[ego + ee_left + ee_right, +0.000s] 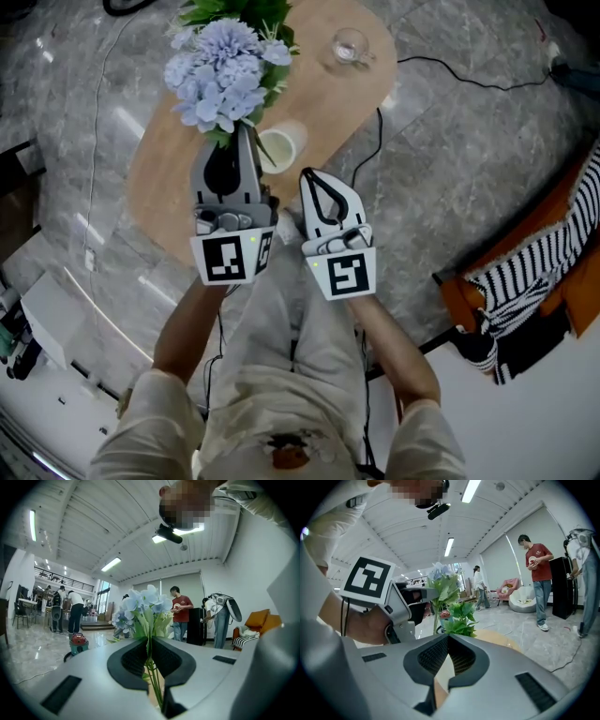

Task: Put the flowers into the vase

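A bunch of pale blue flowers (220,75) with green leaves stands up over the oval wooden table (169,178). My left gripper (246,131) is shut on its green stems. In the left gripper view the stems (152,667) run between the black pads, and the blooms (145,602) rise just beyond them. A cream cylindrical vase (281,145) stands on the table just right of the left gripper's tip. My right gripper (307,173) is shut and empty, beside the vase on its near right. The right gripper view shows its jaws (448,637) closed and the held flowers (443,585) ahead.
A clear glass cup (350,47) sits at the table's far end. A black cable (450,75) crosses the marble floor on the right. An orange chair with striped cloth (534,272) stands at the right. Several people (180,613) stand across the room.
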The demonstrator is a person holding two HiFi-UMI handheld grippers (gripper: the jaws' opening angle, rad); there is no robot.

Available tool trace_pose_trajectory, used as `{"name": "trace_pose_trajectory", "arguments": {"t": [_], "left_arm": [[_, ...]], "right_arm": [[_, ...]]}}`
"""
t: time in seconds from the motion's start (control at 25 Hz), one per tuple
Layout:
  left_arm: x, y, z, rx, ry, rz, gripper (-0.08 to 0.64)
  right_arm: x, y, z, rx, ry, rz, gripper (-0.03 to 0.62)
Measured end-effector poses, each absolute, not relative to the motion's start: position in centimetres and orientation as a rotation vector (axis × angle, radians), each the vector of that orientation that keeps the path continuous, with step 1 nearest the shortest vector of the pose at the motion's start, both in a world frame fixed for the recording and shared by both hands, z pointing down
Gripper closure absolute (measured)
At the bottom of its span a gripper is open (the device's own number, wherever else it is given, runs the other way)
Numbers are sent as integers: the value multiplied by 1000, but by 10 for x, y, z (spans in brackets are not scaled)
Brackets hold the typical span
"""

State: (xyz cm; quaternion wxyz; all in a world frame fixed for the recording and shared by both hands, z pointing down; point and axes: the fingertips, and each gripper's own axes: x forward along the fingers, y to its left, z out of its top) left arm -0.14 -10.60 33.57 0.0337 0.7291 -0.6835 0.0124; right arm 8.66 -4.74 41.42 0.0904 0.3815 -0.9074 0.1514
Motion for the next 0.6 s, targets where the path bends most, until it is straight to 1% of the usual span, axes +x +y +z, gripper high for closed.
{"name": "trace_pose_trajectory", "arguments": {"t": [0.6], "left_arm": [[3, -83, 342, 2234, -2099, 42, 538]], "right_arm": [[64, -26, 469, 995, -2615, 471, 588]]}}
